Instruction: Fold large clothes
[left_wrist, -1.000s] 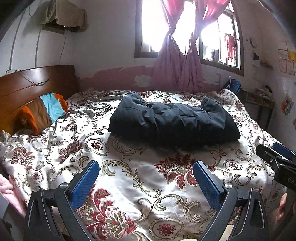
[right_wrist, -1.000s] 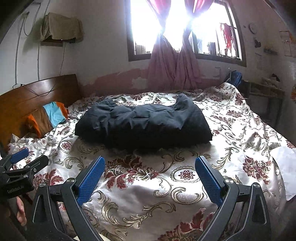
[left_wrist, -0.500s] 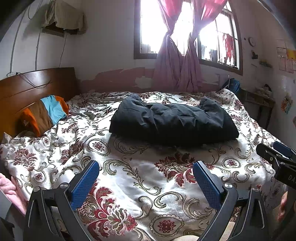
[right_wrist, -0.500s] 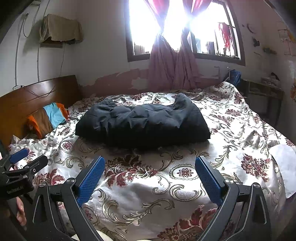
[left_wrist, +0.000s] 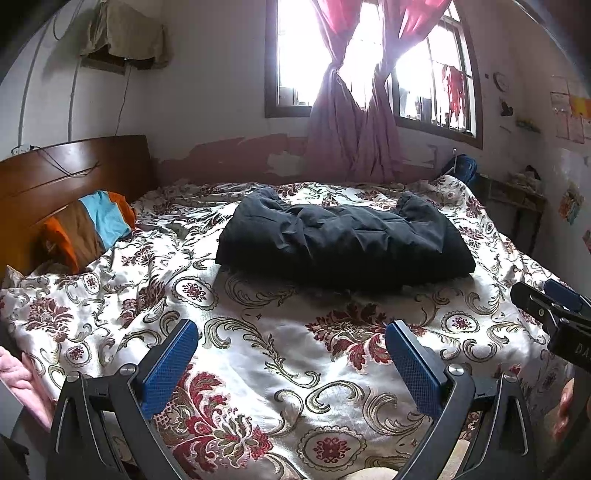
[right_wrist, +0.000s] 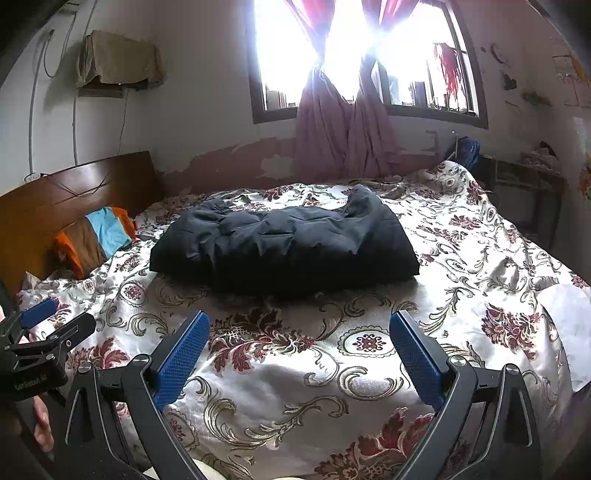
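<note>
On the bed w/ floral cover, mid-mattress, lies the dark padded jacket, bundled, prob. so I can reach it from the near edge. Left gripper and right gripper both spread wide, empty, hovering well short of it; jacket straight ahead, beyond fingertips.

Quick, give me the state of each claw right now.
Left claw: open, holding nothing.
Right claw: open, holding nothing.

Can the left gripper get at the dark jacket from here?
Probably yes. The left gripper is open and empty, and only bare bedspread lies between it and the jacket; it just has to move forward.
</note>
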